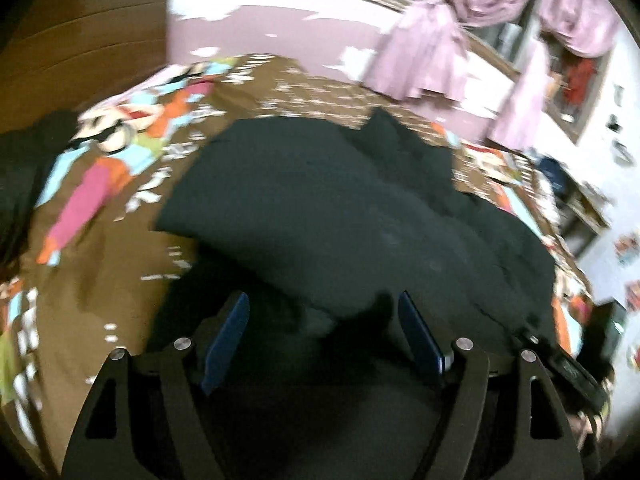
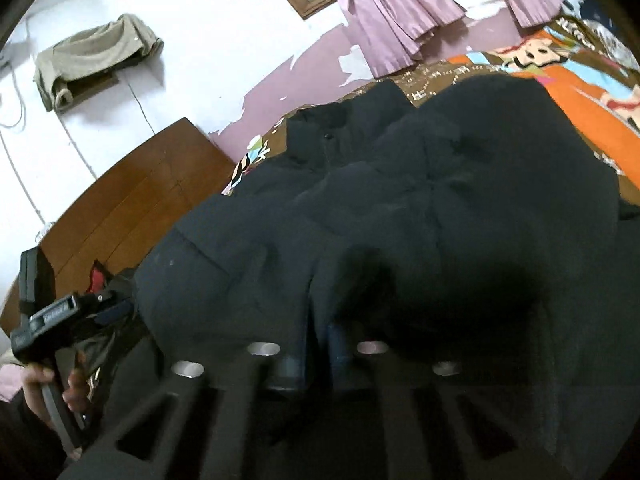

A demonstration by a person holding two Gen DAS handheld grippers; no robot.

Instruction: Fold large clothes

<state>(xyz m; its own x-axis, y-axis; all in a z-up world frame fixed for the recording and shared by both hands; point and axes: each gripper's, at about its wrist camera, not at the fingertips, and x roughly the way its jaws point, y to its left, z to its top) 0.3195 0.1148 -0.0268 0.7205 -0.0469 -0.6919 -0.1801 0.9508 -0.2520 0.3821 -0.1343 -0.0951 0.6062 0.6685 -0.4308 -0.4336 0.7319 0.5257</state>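
Observation:
A large black jacket (image 1: pixel 340 200) lies spread and partly folded on a bed with a brown cartoon-print sheet (image 1: pixel 100 240). My left gripper (image 1: pixel 324 308) is open, its blue pads wide apart just above the jacket's near edge, holding nothing. In the right wrist view the same jacket (image 2: pixel 400 208) fills the middle, collar and snap button at the far side. My right gripper (image 2: pixel 316 344) is shut on a fold of the jacket's near edge. The left gripper (image 2: pixel 112 308) shows at the lower left, held in a hand.
A wooden headboard (image 2: pixel 132 208) stands at one end of the bed. Purple curtains (image 1: pixel 424 48) hang by a window on the far wall. A beige garment (image 2: pixel 96 56) hangs on the white wall. Shelves with clutter (image 1: pixel 580 200) stand past the bed.

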